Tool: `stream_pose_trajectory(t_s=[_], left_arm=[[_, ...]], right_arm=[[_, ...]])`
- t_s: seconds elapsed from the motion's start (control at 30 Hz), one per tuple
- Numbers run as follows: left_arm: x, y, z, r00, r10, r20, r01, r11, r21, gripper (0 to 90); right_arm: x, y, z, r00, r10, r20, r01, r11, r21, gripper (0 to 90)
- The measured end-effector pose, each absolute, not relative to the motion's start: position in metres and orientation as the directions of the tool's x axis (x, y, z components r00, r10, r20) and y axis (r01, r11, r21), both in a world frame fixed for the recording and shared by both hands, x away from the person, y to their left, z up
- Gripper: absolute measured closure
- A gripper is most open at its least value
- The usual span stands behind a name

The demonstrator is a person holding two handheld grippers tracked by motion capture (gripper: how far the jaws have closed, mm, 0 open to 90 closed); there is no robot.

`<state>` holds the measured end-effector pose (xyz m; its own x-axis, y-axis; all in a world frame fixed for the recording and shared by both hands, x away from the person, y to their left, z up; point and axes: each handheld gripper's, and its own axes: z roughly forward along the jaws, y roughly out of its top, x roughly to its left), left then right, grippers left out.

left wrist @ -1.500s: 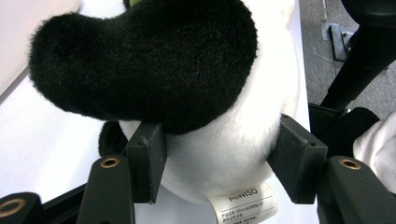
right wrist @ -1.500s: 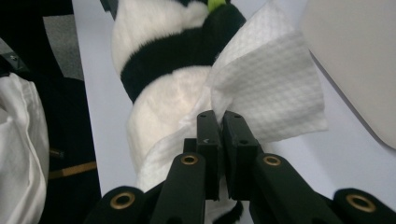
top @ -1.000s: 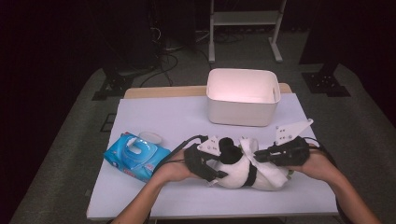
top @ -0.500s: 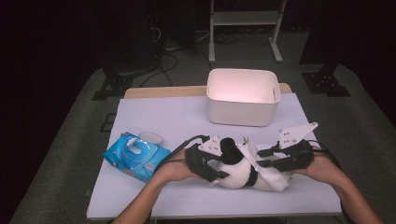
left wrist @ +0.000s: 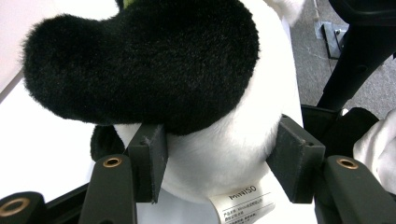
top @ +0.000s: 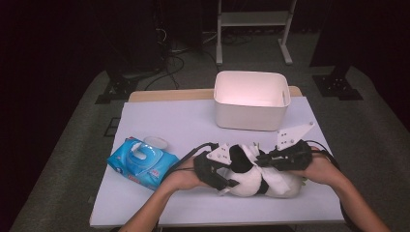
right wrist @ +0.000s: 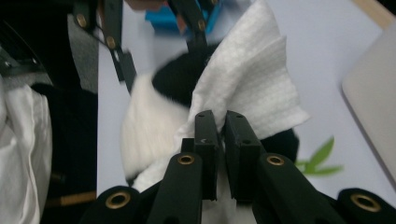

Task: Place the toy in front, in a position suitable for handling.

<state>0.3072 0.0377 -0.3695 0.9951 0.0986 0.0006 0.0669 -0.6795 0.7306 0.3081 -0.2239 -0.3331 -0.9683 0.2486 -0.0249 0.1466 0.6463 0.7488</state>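
A black and white plush toy lies on the white table near its front edge. My left gripper is shut on it from the left, its pads pressing into the white body below a black furry part. My right gripper comes in from the right over the toy. Its jaws have just been closing, and they now pinch a folded white wipe against the toy's fur, with the right gripper shut on that wipe.
A blue pack of wet wipes lies left of the toy, with a small clear lid just behind it. A white bin stands at the back of the table. A green leaf shape shows beside the toy.
The right gripper drew away to the right half a second ago and has come back left onto the toy. The left gripper and the toy have kept still.
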Motion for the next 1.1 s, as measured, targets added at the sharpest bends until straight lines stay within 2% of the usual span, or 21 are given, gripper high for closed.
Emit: stream_pose_trajectory(t_s=[0.2,0.6,1.1], left_arm=[[0.307,0.034,-0.369,0.995,0.098,0.011,0.059,-0.675,0.735,43.2],[0.308,0.03,-0.371,0.996,0.092,0.002,0.061,-0.679,0.731,43.8],[0.309,0.03,-0.37,0.995,0.102,0.001,0.069,-0.675,0.735,44.5]], right_arm=[[0.305,-0.24,-0.34,-0.96,0.28,0.013,0.192,0.625,0.757,84.0],[0.317,-0.216,-0.33,-0.965,0.262,-0.013,0.159,0.622,0.767,84.1],[0.308,-0.258,-0.34,-0.938,0.347,-0.003,0.233,0.635,0.737,84.3]])
